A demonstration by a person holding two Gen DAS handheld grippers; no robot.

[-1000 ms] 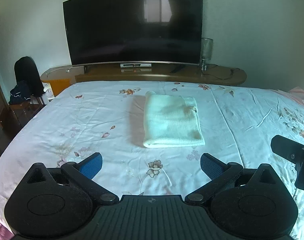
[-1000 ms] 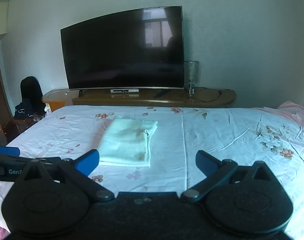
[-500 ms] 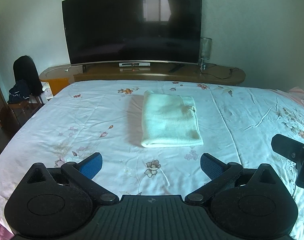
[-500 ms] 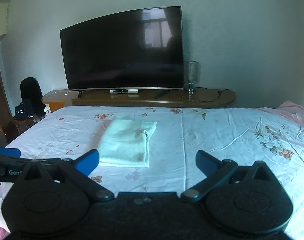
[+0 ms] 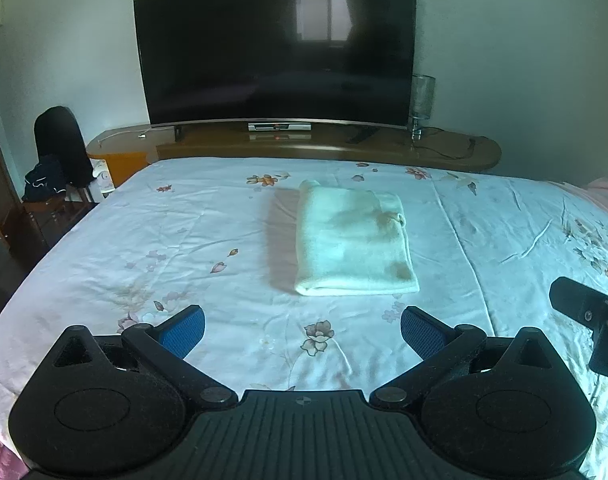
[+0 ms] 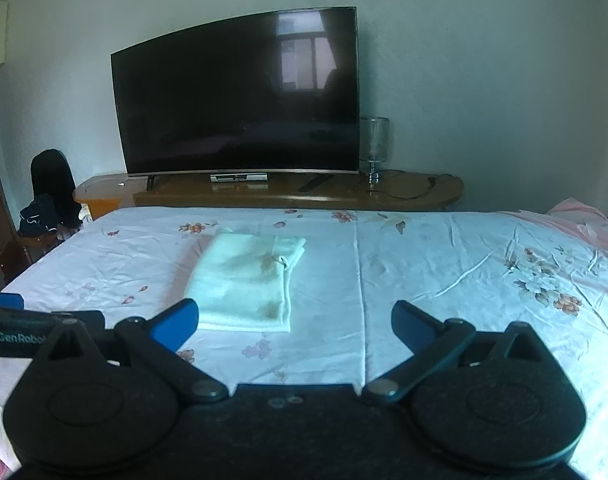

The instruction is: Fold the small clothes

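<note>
A pale mint-green folded cloth (image 5: 354, 242) lies flat on the bed with the white floral-print sheet (image 5: 183, 240), roughly at the middle of the bed, its thick folded edge toward the cameras and a small loop or tag showing on its upper right part (a faint brownish patch sits near it). The left tongs (image 5: 302, 326) hover over the near part of the bed with their blue-padded fingers (image 5: 182, 329) spread wide, gripping nothing; the cloth is ahead of them and well apart. The right tongs (image 6: 293, 326) are likewise spread wide and hold nothing, and from their view the cloth lies ahead and to the left, its near corner passing behind the left blue pad (image 6: 175, 323) in the picture. Beyond the bed, a long wooden table (image 5: 444, 150) carries a large curved black television (image 5: 275, 48) and a clear glass lamp (image 5: 422, 100). A dark chair with clothes (image 5: 57, 152) stands at the left.
</note>
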